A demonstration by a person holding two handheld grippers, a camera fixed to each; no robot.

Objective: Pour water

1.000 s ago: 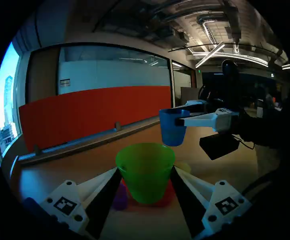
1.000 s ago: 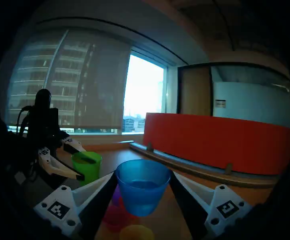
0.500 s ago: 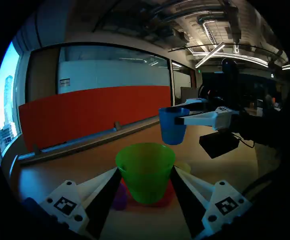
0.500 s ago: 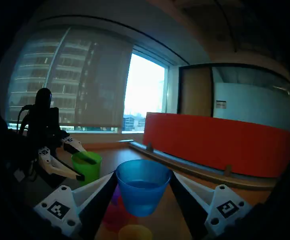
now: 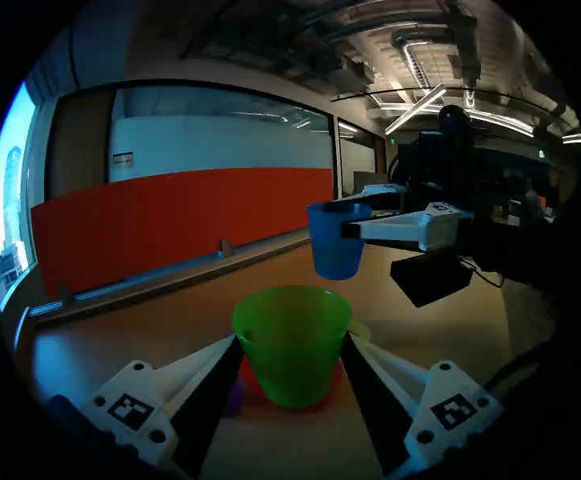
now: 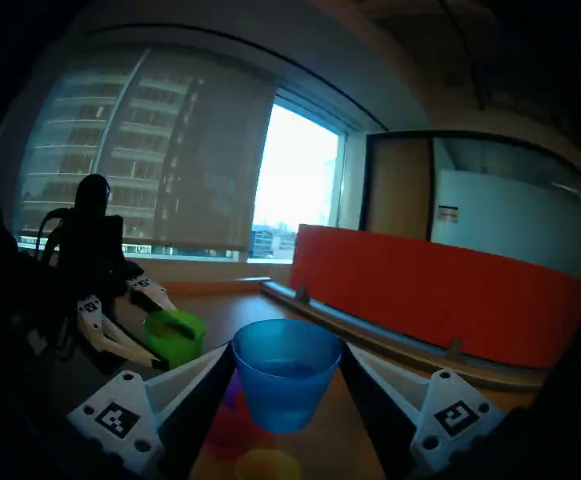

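Blue cup (image 6: pixel 286 388), water inside, upright, pinched in right gripper (image 6: pixel 286 354); green cup (image 5: pixel 292 348) pinched in left gripper (image 5: pixel 290 336). From left gripper view blue sits higher, slightly right, farther off. Needs closing in before tipping, imo.

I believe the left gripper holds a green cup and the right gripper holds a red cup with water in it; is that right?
Not quite. The right gripper holds a blue cup, not a red one, as the right gripper view shows. The rest stands: there is water in it, and the left gripper holds a green cup.
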